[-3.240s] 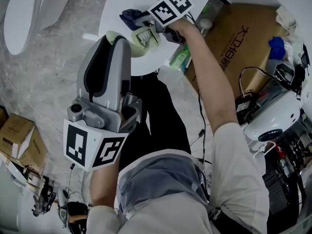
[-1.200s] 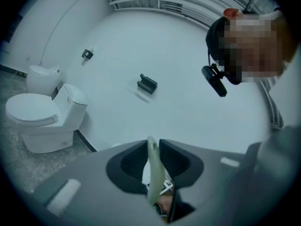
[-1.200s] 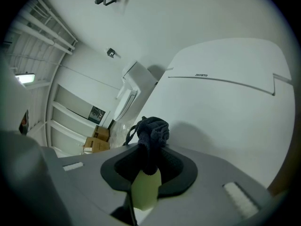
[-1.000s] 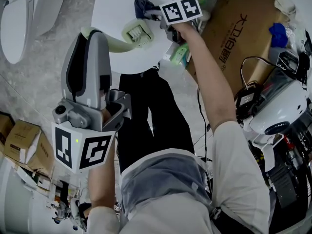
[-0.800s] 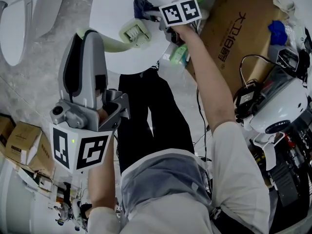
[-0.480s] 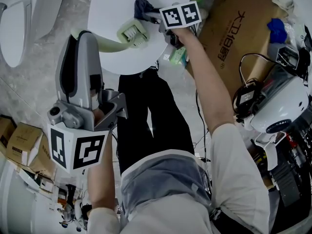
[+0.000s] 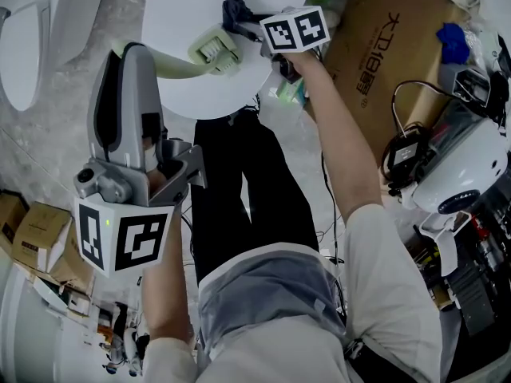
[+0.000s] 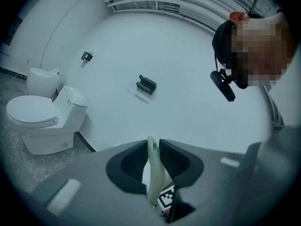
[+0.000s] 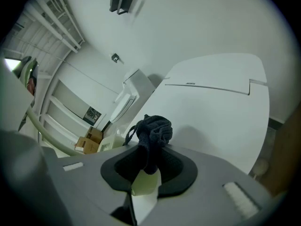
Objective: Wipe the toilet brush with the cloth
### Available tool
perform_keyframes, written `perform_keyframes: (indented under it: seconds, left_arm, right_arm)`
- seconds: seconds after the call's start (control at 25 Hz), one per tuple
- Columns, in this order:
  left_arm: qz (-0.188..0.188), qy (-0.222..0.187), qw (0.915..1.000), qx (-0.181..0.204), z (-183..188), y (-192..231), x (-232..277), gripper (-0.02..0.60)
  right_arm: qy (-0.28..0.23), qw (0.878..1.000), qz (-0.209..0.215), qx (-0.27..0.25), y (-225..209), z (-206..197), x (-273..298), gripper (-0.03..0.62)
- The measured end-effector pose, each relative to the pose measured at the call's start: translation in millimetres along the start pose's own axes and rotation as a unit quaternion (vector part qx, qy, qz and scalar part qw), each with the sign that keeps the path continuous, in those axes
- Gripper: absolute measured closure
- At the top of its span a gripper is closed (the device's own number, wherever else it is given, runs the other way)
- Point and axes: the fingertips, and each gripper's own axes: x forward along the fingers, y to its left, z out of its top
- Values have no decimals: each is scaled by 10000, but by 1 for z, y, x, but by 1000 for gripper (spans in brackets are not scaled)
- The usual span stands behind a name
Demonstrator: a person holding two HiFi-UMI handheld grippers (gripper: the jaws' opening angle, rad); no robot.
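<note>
The person's left arm is bent close to the body, lifting the left gripper (image 7: pixel 132 54) high towards the head camera. The right forearm (image 7: pixel 335 134) reaches straight forward with the right gripper (image 7: pixel 243 22) over a white round surface (image 7: pixel 180 10).

There are two grippers, one brush and one cloth. The left gripper view shows two white toilets (image 8: pixel 44 121) by the wall.

The left jaws (image 8: pixel 153 159) are clamped on the slim, curved handle of the pale green plastic toilet brush (image 7: pixel 214 50). Its flat, ribbed rectangular head hangs above the white surface.

The right jaws (image 9: pixel 150 161) pinch the dark blue knitted cloth (image 9: pixel 153 131), bunched into a lump. It sits just beside the brush head's far end (image 7: pixel 233 10), with a pale green part (image 9: pixel 146 182) right beneath it.

A brown cardboard box (image 7: pixel 375 46) lies to the right.
</note>
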Motion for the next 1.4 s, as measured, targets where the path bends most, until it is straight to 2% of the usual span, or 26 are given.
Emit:
perform_keyframes:
  seconds: [0.44, 0.72, 1.16, 1.4]
  left_arm:
    - [-22, 8, 10000, 10, 0, 0, -1, 581]
    - [-19, -62, 10000, -21, 0, -2, -3, 581]
    - [23, -54, 10000, 34, -2, -2, -1, 581]
    - [-46, -81, 10000, -7, -1, -6, 2, 581]
  right_arm:
    - [177, 9956, -214, -896, 10, -12, -5, 517]
    - [112, 9862, -310, -1622, 14, -20, -8, 517]
    - [191, 9782, -414, -2027, 15, -34, -13, 517]
    - [237, 9787, -431, -1993, 15, -45, -17, 517]
